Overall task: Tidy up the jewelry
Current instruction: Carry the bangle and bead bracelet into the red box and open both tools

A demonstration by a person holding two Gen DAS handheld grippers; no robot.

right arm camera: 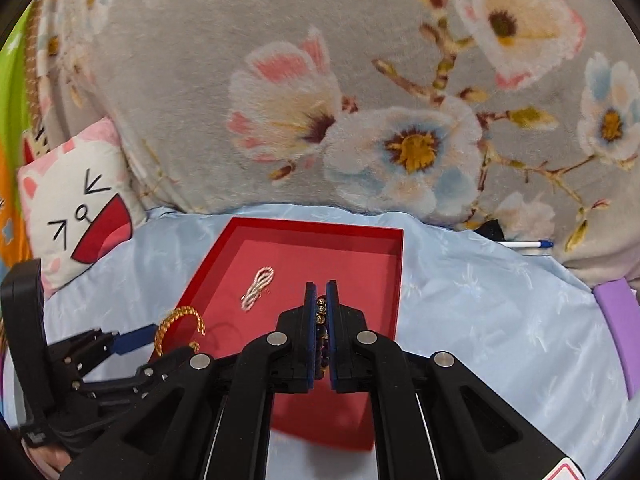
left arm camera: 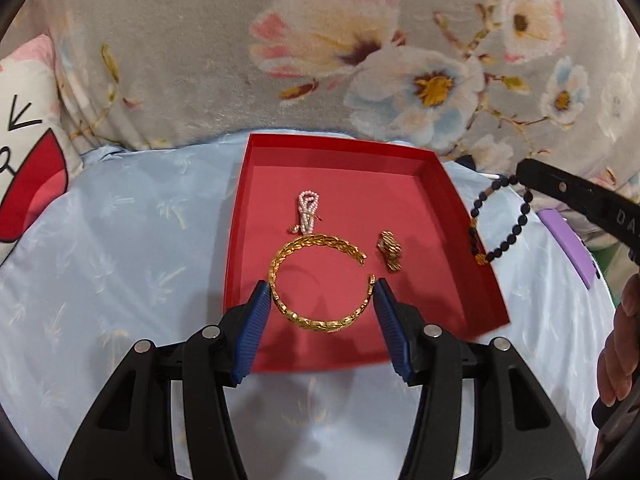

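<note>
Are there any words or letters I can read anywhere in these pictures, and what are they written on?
"DA": white letters on the black body of the right gripper; the rest runs out of the picture.
Small white print on the black handle behind the left gripper: too small and blurred to read.
Red-edged sticker at the bottom right corner of the right wrist view: cut off, no words legible.
The cat-face pillow has drawn marks only, no words.

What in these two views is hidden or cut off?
- Right wrist view: most of the dark bead bracelet is hidden between the shut right gripper fingers.
- Right wrist view: the gold bangle is partly hidden behind the left gripper.
- Left wrist view: the person's hand is cut by the right edge.
</note>
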